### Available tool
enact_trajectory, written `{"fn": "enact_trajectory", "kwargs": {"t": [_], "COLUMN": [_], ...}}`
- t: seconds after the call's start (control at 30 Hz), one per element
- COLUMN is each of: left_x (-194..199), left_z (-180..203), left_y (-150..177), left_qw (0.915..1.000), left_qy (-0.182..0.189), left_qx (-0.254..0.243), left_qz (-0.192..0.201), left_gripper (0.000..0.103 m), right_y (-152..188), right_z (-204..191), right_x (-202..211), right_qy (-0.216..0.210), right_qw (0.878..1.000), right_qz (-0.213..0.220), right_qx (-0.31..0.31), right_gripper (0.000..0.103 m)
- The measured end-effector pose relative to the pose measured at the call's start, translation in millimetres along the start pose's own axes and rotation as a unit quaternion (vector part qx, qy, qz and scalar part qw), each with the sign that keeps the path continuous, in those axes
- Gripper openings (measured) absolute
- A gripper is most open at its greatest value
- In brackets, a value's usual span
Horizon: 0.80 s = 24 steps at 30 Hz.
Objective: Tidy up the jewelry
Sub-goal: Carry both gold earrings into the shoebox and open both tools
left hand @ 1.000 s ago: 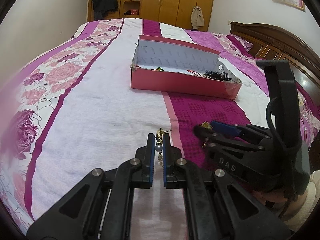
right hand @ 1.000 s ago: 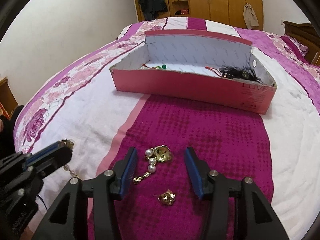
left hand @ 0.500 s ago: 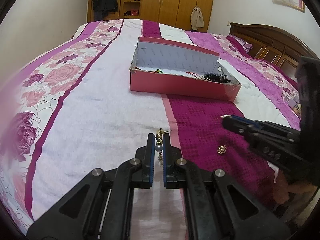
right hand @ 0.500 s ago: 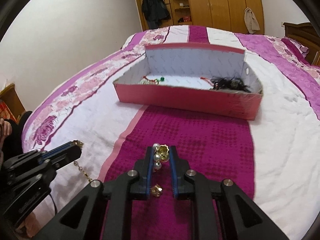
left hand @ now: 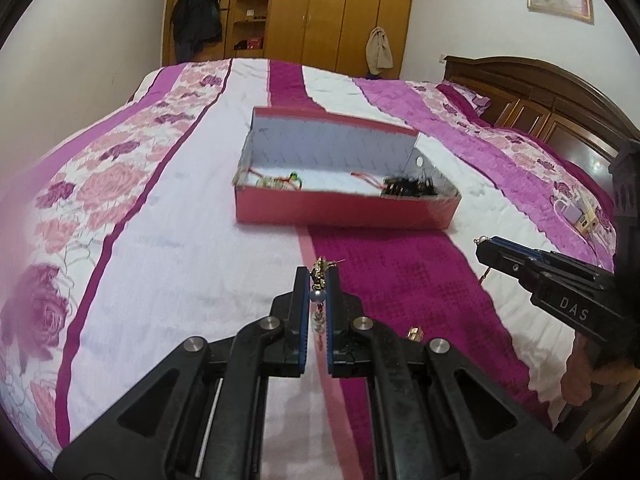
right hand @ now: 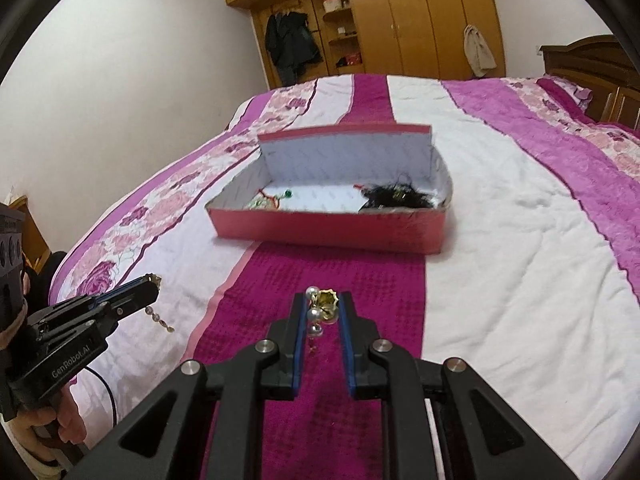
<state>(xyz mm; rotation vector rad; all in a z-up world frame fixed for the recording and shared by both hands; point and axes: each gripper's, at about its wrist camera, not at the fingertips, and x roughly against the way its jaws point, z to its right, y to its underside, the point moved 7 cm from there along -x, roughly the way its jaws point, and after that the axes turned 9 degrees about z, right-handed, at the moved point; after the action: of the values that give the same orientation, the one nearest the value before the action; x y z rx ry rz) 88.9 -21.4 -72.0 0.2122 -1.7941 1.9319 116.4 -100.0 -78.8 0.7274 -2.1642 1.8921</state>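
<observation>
A pink box (left hand: 344, 212) is seen lying open on the bed (left hand: 168, 240), with its lid standing up behind it. Inside the box, a red-and-green piece (left hand: 280, 180) is seen at the left end and a black tangle (left hand: 408, 188) at the right end.

The left gripper (left hand: 318, 280) is held above the bed, on the near side of the box. Its jaws are closed on a gold chain (left hand: 319, 276) with a grey pearl, which is pinched between the blue pads (left hand: 304, 320). In the right wrist view the same chain (right hand: 160, 320) is seen hanging below the left gripper (right hand: 150, 284), its beads dangling over the white quilt.

The right gripper (right hand: 322, 300) is held near the box as well, above the magenta stripe (right hand: 328, 276) that runs up to the box's front wall. A gold flower earring (right hand: 326, 304) with white pearls is clamped between its jaws, the pearls showing at the left pad (right hand: 298, 328). In the left wrist view the right gripper (left hand: 486, 246) is seen to the right of the left one, well apart from it, with a bit of gold showing at its tip.

A small gold piece (left hand: 415, 334) is seen lying on the stripe, nearer than the box and just right of the left gripper's fingers. A wardrobe (left hand: 340, 12) is seen beyond the box, and a headboard (left hand: 540, 96) to the right of it.
</observation>
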Motion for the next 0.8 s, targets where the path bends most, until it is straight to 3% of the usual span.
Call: {"fn": "enact_trajectory", "kwargs": {"t": [0.47, 0.8], "left_x": [-22.2, -52.5], "left_z": [19.8, 17.8], "left_y": [-58.4, -90.1], "left_qw": [0.9961, 0.9926], "left_qy": [0.022, 0.015], "left_qx": [-0.021, -0.026], "left_qz": [0.082, 0.118], "left_gripper": [0.0, 0.0], "right_y": [-47.8, -76.8], "right_z": [-1.4, 7.4], "right_x": [-4.8, -33.7], "right_qy": [0.012, 0.034], "right_qw": [0.997, 0.994], "right_qz": [0.074, 0.102], "right_qx": [0.014, 0.02], "right_gripper": [0.017, 0.017]}}
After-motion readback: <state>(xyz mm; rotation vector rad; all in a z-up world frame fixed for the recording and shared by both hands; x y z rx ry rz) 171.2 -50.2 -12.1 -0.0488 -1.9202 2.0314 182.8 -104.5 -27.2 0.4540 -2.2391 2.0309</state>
